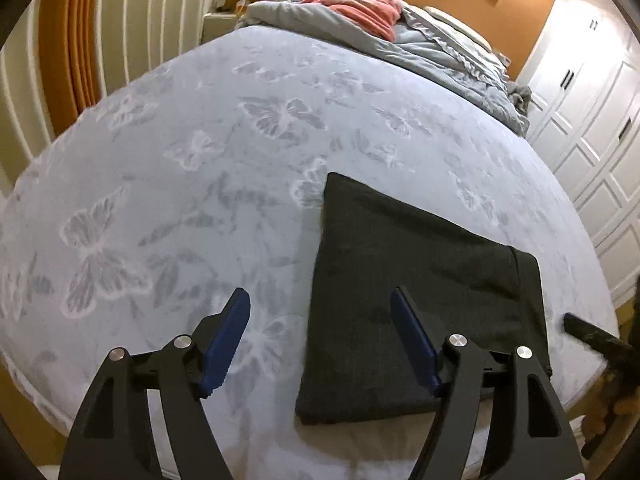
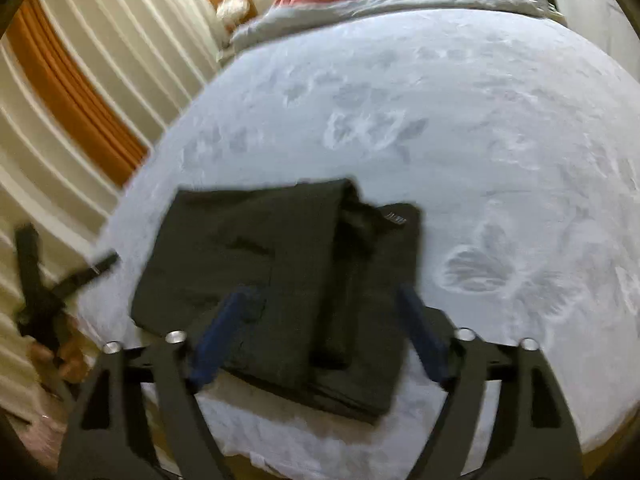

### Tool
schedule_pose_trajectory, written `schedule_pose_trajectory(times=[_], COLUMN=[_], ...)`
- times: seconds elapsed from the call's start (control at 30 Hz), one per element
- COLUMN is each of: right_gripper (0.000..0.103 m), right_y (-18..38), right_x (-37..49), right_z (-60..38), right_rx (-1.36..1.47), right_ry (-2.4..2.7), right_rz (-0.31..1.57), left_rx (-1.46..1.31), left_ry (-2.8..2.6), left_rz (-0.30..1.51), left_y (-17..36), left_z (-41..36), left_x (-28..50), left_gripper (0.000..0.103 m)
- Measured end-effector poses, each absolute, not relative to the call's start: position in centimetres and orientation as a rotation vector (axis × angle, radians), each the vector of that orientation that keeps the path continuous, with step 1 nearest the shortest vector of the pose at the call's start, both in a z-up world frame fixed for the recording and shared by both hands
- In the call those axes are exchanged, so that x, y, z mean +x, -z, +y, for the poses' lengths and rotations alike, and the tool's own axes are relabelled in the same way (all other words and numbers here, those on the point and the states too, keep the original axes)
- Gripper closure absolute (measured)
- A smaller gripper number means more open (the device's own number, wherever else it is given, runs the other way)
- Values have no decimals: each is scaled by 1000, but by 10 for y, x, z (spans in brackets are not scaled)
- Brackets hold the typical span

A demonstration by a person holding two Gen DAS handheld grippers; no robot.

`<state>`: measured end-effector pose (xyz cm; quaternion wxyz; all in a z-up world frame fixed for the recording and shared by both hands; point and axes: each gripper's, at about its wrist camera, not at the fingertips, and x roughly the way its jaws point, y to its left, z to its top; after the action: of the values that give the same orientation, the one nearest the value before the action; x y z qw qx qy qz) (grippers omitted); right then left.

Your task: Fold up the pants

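Dark pants (image 1: 416, 292) lie on the pale butterfly-print bed sheet (image 1: 168, 168), near the bed's front edge, already reduced to a compact squarish bundle of several layers. In the right wrist view the top flap (image 2: 248, 256) sits over a lower layer whose waistband corner with a small label (image 2: 396, 220) pokes out at the far right; stacked layer edges show along the near side. Left gripper (image 1: 320, 320): jaws spread wide, nothing between the blue pads, right pad hanging over the bundle's left part, left pad over bare sheet. Right gripper (image 2: 328, 312): also wide open, empty, poised above the near half of the bundle; that view is smeared, so fine contact is hard to read, but the pads look clear of the cloth. Fabric reads as a soft, medium-weight, matte weave — limp, not slippery, likely to sag and slide apart if lifted by one layer only. Best hold, I judge: pinch through all layers at the two near corners, or at the folded left edge. Task appears nearly finished. Rumpled grey duvet (image 1: 440, 44) and pink cloth (image 1: 360, 4) sit well apart at the headboard.
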<state>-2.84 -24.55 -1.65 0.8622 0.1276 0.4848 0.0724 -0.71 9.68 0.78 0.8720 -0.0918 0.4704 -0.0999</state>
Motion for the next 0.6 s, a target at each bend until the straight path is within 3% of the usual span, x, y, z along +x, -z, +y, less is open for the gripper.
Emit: schedule_pose_trajectory(times=[0.03,0.07,0.17,0.27,0.37,0.4,0.43,0.57,0.6], right_gripper=[32,70,91,91,84,76,76,49,48], right_y=[26,36,38,-11,10,38,50,23,16], right_x=[-18,-13,-10,-37,-34,-27,-27,-36,-41], right_z=[-237,-232,-220,-222,-236,-240,-244,-252,-254], right_rx=[255,252,177,234,228,179,208,252,238], right_ry=[-148,-152,-133,-226,-178,-87,-54,-60,-32], right_rz=[1063,1100,1108,971,1015,1112,1134,1031,990], left_rx=[-186,-180,-171,-145,-122,-121,-122,-122,-116], left_ry=[210,212,231,241,241,240,239,235,231], left_rz=[987,995,1011,1024,1050,1058,1066,1072,1068], left_y=[-7,-5,-4,-2,6,9,11,12,12], left_z=[95,91,83,73,70,70,69,69,68], left_x=[-7,-6,-6,-7,-5,-3,-3,-2,-2], left_gripper=[33,33,33,33,33,33,33,33,33])
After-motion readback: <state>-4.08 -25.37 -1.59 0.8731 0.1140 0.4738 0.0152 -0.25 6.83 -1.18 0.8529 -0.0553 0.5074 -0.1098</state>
